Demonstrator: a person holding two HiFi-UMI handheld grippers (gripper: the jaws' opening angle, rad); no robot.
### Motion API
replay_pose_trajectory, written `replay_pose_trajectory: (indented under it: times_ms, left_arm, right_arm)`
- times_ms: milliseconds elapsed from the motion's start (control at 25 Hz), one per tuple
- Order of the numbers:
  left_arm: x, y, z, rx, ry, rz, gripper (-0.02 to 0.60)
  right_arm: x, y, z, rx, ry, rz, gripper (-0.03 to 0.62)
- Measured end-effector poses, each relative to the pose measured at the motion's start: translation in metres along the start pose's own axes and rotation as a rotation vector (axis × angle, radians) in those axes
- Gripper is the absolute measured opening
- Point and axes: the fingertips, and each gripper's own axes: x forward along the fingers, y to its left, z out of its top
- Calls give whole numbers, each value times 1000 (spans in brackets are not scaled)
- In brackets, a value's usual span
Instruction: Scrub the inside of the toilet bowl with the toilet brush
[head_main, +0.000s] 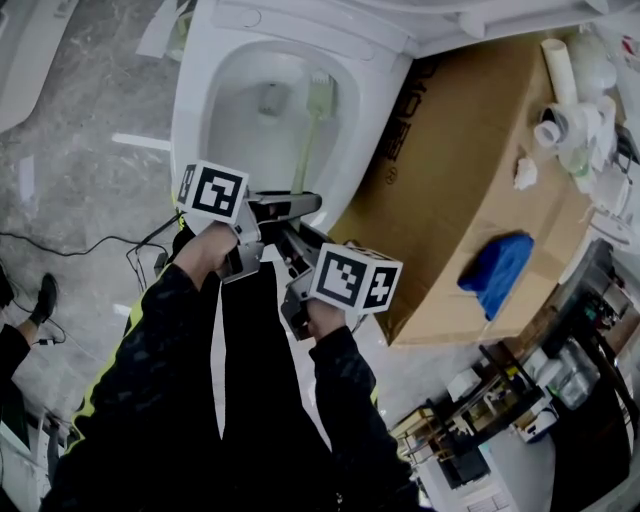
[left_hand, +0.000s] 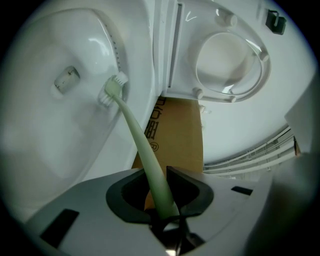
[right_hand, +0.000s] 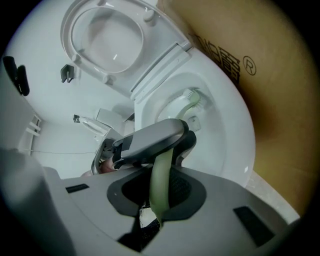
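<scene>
The white toilet bowl (head_main: 235, 120) is open at the top of the head view. A pale green toilet brush (head_main: 308, 130) reaches into it, and its bristled head (left_hand: 113, 89) rests against the bowl's inner wall, beside the drain hole (left_hand: 66, 79). My left gripper (head_main: 300, 205) is shut on the brush handle (left_hand: 150, 165) just over the bowl's front rim. My right gripper (head_main: 290, 250) is shut on the same handle (right_hand: 160, 185) lower down, right behind the left one, whose grey jaws (right_hand: 150, 140) fill the middle of the right gripper view. The brush head (right_hand: 194, 100) shows past them.
A large cardboard box (head_main: 470, 200) stands tight against the toilet's right side, with a blue cloth (head_main: 497, 265) and white pipe fittings (head_main: 570, 120) on it. The seat and lid (left_hand: 230, 65) are raised. Cables (head_main: 60, 240) and a person's shoe (head_main: 45, 298) lie on the floor at left.
</scene>
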Motion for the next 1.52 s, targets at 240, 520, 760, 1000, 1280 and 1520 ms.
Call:
replay_pose_trajectory:
  times_ms: [240,520,760,1000,1280,1520]
  left_arm:
    - [4,2,-27,-52,50,-14,97]
    - [-5,16,-57,-111,73,16,97]
    - [-14,4,-87,-238,51,-83,97]
    - [-31,9,-121,-304,56,-42,97]
    - [-60,10,-138,-387,5,-30,100]
    - [-85,20,-128,-381,-31,33,101]
  right_arm:
    - [-11,-7,-21,53,-8,-53,57]
    - [-19,-8,-52,110,60,-55,57]
    - [-22,-1,-88,149,126,-51,57]
    - [-28,7,-124,192,188,-35,57]
    - [-16,24,-154,220,258,16,57]
    - [4,37,-155,228,296,80,57]
